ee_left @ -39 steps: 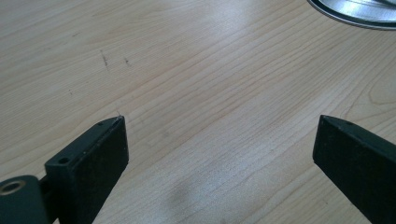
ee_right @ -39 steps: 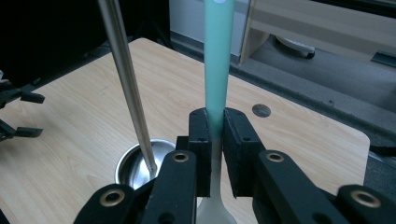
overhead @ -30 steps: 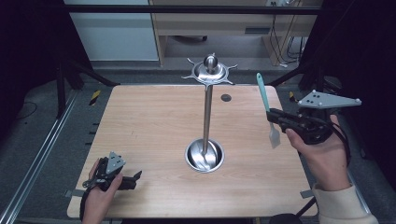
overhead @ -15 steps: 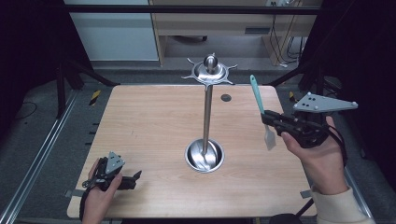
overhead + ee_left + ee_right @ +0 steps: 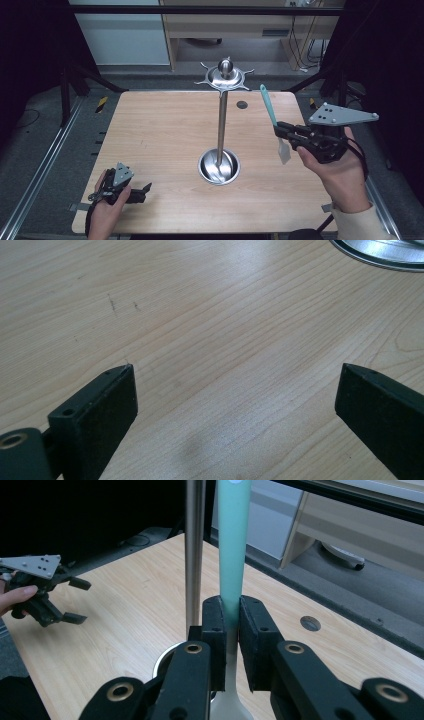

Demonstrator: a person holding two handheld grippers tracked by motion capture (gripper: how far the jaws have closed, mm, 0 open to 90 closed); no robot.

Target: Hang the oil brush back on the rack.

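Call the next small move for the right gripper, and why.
Probably lift the spatula toward the stand's top ring of hooks. The right gripper is shut on its teal handle, held upright in the air beside the pole, with its handle end below the hooks.

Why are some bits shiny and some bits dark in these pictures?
In the high view, the metal bowl base of the stand catches bright glare, while both side edges of the picture are almost black. In the left gripper view, a soft shadow lies on the table between the open jaws. In the right gripper view, the teal handle looks bright against a dark background.
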